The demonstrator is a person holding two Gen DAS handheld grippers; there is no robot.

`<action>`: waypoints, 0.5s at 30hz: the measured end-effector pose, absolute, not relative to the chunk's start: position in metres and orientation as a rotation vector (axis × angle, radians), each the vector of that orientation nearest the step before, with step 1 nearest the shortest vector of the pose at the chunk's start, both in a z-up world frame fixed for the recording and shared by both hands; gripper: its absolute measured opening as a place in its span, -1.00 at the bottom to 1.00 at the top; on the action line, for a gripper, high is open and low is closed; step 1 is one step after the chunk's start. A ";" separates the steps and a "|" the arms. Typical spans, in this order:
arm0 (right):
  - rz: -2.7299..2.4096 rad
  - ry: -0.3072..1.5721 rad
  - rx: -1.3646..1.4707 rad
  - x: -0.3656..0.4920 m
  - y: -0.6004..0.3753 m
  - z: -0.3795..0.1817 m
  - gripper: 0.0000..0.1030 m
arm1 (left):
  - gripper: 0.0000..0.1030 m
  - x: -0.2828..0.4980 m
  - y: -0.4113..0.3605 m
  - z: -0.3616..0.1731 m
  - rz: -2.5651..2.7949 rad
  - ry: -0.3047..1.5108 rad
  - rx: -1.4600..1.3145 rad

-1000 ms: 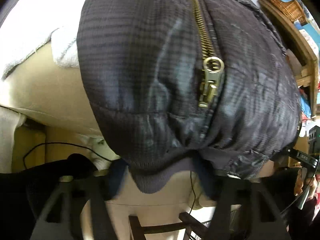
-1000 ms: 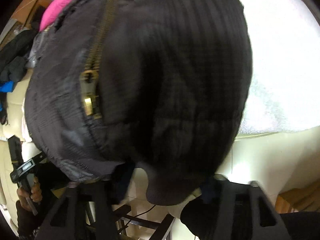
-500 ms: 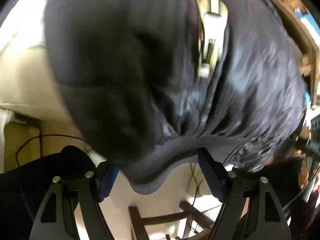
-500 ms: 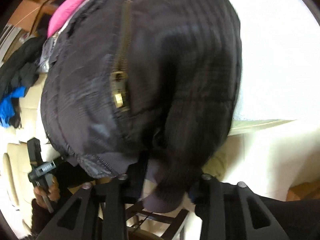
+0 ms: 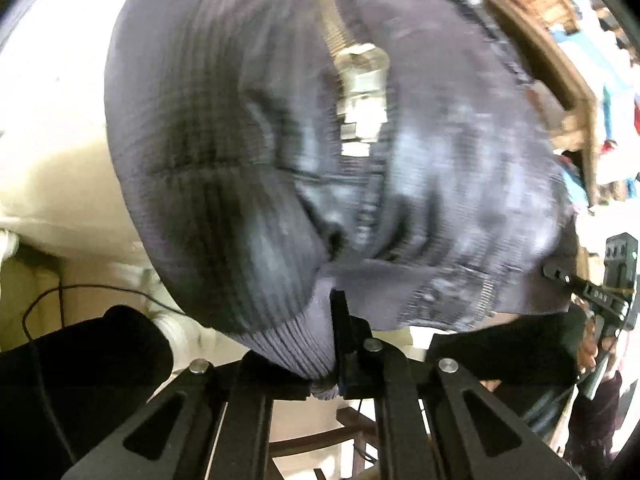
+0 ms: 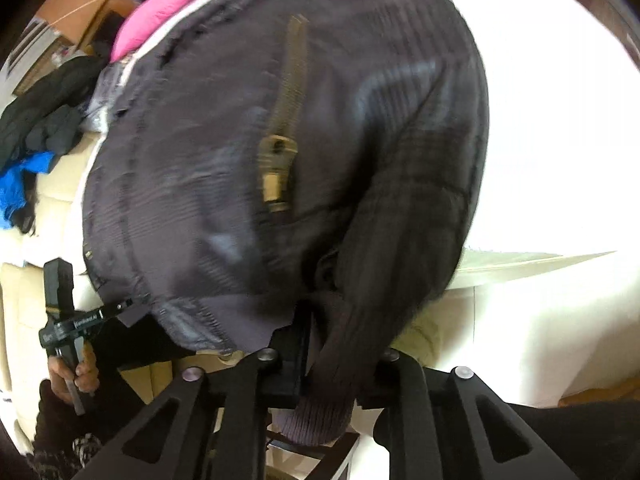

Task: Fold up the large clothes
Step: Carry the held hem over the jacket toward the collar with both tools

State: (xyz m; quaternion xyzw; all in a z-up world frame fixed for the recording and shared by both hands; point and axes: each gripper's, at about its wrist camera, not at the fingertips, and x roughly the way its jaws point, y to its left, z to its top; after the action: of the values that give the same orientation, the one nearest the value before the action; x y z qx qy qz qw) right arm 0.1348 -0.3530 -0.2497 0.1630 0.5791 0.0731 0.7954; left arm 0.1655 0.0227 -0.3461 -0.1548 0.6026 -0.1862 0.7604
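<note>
Left hand-held gripper (image 5: 326,364), black w/ silver screws, is pinched tight on the ribbed knit hem (image 5: 296,344) of a dark grey quilted jacket w/ faint check pattern (image 5: 240,140); hem bunches between the jaws, fabric touching both. Right hand-held gripper (image 6: 340,376) is likewise clamped on a ribbed knit cuff or hem (image 6: 316,416), which pokes out below the jaws twd the camera. Jacket hangs up and away from both grippers, filling most of each view, blurred. In left wrist view a brass-coloured zip w/ big metal pull (image 5: 360,92) runs down the front, just above the gripped edge; in right wrist view the same zip pull (image 6: 276,172) sits left of centre. Beyond the jacket, a cream surface w/ white fluffy cover (image 6: 560,140) spreads under it; can't tell if it's a bed or sofa. Far left in right wrist view: the other gripper's handle held in a bare hand (image 6: 76,372), a pile of black and blue clothes (image 6: 36,140), and a pink garment (image 6: 160,12) behind the jacket's top. Far right in left wrist view: wooden shelf frame (image 5: 560,80).
</note>
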 end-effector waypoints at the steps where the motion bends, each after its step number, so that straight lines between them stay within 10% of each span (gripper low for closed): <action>1: 0.165 1.224 0.346 0.126 -0.344 -0.242 -0.67 | -0.84 0.163 0.021 -0.338 -0.432 1.294 -0.341; 15: 0.350 0.872 0.384 0.114 -0.344 -0.117 -0.69 | -0.84 0.182 0.047 -0.183 -0.656 1.001 -0.432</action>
State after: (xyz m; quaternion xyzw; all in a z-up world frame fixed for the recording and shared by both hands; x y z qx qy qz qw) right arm 0.1138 -0.3442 -0.1169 0.1841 0.4176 0.1677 0.8738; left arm 0.1817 0.0466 -0.1831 -0.2019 0.4675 -0.3062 0.8044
